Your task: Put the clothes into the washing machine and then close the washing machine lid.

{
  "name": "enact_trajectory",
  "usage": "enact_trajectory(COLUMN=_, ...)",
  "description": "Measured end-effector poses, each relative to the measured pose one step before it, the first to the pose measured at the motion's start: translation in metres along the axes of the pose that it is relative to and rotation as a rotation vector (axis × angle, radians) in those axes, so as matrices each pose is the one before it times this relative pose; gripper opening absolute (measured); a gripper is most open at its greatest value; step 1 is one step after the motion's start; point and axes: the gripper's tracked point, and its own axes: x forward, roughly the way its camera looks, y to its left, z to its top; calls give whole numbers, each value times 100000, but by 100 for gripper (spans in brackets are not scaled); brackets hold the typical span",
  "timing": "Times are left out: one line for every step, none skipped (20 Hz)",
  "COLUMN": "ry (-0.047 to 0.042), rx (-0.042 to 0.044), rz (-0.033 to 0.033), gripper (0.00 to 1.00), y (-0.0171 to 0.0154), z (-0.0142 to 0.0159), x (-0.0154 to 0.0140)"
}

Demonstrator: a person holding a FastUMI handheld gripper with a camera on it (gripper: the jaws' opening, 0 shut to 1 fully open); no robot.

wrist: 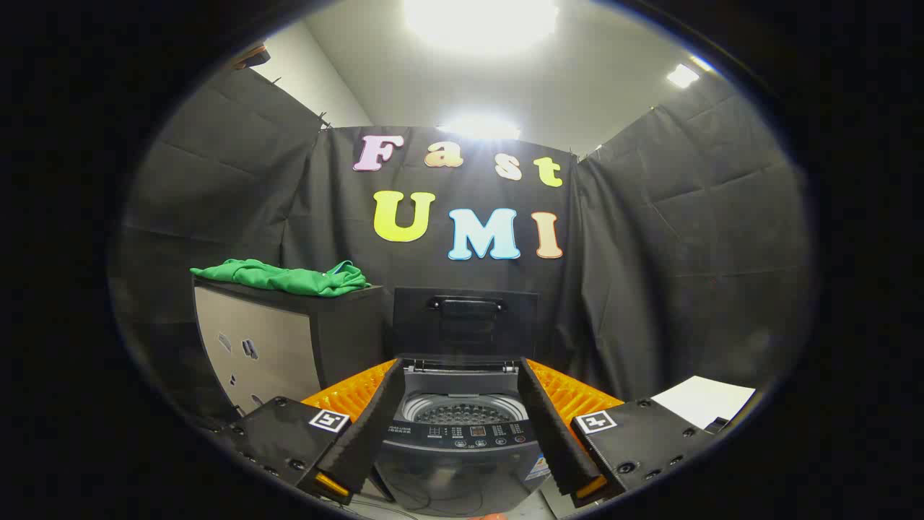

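Fingers (538,412) of the gripper (460,372) stand spread wide apart and released, holding nothing, and the washing machine (462,448) sits framed between them. Its lid (465,321) is raised upright at twelve o'clock from the drum opening, handle facing forward, and the perforated drum (463,412) lies open to view just behind the control panel (476,433). At about ten o'clock from the machine, well apart from the fingers, a green garment (289,276) lies crumpled on top of a dark cabinet (289,339) with a pale side panel. Black cloth hangs as the booth wall (686,253) behind and to both sides. At four o'clock from the machine a white sheet (711,399) lies on a surface.
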Motion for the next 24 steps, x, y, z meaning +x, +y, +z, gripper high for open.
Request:
enact_trajectory(ry=199, rx=161, rz=-148, gripper=98, y=44, z=-107, x=-76)
enact_trajectory(ry=550, rx=-270, rz=-466, gripper=98, y=73, z=-165, x=19)
enact_trajectory(ry=645, rx=-392, rz=-645, gripper=98, y=-70, z=-275, x=-43)
enact_trajectory(ry=586, rx=-135, rz=-490, gripper=98, y=-4, z=-118, x=-51)
enact_trajectory(ry=293, rx=133, rz=-388, gripper=98, y=-9, z=-28, x=-101)
enact_trajectory(ry=103, rx=175, rz=-7, gripper=98, y=81, z=71, x=-84)
enact_trajectory(ry=98, rx=-227, rz=-279, gripper=98, y=66, z=25, x=-87)
enact_trajectory(ry=-146, rx=-302, rz=-227, gripper=98, y=-2, z=138, x=-88)
enact_trajectory(ry=-169, rx=-51, rz=-101, gripper=98, y=-16, z=95, x=-78)
enact_trajectory(ry=-150, rx=83, rz=-16, gripper=98, y=16, z=138, x=-22)
enact_trajectory(ry=-147, rx=-59, rz=-110, gripper=98, y=9, z=74, x=6)
enact_trajectory(ry=-60, rx=-125, rz=-80, gripper=98, y=-55, z=88, x=-32)
enact_trajectory(ry=-66, rx=-276, rz=-82, gripper=98, y=0, z=51, x=9)
enact_trajectory(ry=74, rx=-610, rz=-295, gripper=98, y=-124, z=56, x=-78)
enact_trajectory(ry=-77, rx=-386, rz=-36, gripper=98, y=-97, z=22, x=-22)
enact_trajectory(ry=-112, rx=-22, rz=-70, gripper=98, y=-25, z=30, x=-30)
enact_trajectory(ry=55, rx=210, rz=-88, gripper=98, y=-73, z=-15, x=9)
enact_trajectory(ry=172, rx=250, rz=-148, gripper=98, y=-40, z=-6, x=35)
enact_trajectory(ry=136, rx=183, rz=-54, gripper=98, y=-17, z=-42, x=-37)
enact_trajectory(ry=59, rx=-42, rz=-111, gripper=98, y=-117, z=36, x=82)
enact_trajectory(ry=-27, rx=-143, rz=-32, gripper=98, y=4, z=-5, x=-2)
enact_trajectory(ry=-167, rx=-146, rz=-139, gripper=98, y=-62, z=60, x=9)
enact_trajectory(ry=-72, rx=25, rz=-26, gripper=98, y=-27, z=50, x=-12)
enact_trajectory(ry=156, rx=70, rz=-21, gripper=98, y=-14, z=-46, x=69)
